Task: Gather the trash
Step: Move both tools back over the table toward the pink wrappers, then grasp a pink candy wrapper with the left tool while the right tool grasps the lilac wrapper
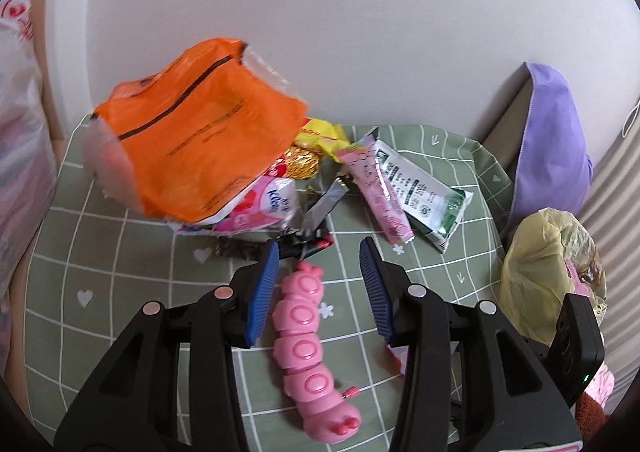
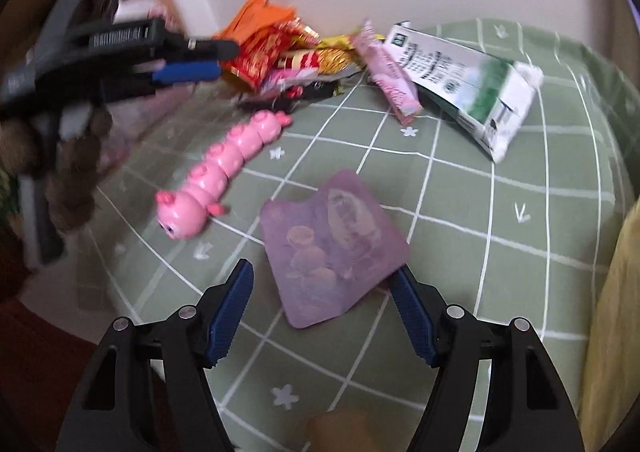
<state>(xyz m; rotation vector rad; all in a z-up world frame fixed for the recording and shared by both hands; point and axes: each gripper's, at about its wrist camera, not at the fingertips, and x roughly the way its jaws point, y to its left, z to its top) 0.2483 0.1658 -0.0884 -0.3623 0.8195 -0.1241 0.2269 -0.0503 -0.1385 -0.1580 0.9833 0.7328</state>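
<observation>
- Two grippers over a green grid-patterned tabletop (image 1: 120,272), both with jaws spread wide and holding nothing.
- Left gripper (image 1: 320,256): jaws straddle the far end of a pink caterpillar toy (image 1: 308,352), which lies flat between them, long axis running along the fingers, face end nearest the camera.
- Trash pile just beyond the left jaws: an orange wrapper (image 1: 200,139) on top, raised and tilted, its open end toward the wall; under it a pink-and-white packet (image 1: 264,207), gold foil (image 1: 302,161) and a yellow wrapper (image 1: 320,135).
- Pink sachet (image 1: 380,195) and white-and-green carton (image 1: 424,195), side by side and touching, right of the pile, long axes slanting away toward the pile.
- Right gripper (image 2: 320,312): jaws flank the near corner of a flat purple packet (image 2: 332,248); contact with its right finger cannot be told.
- Yellow bag (image 1: 548,272) at the tabletop's right edge.
</observation>
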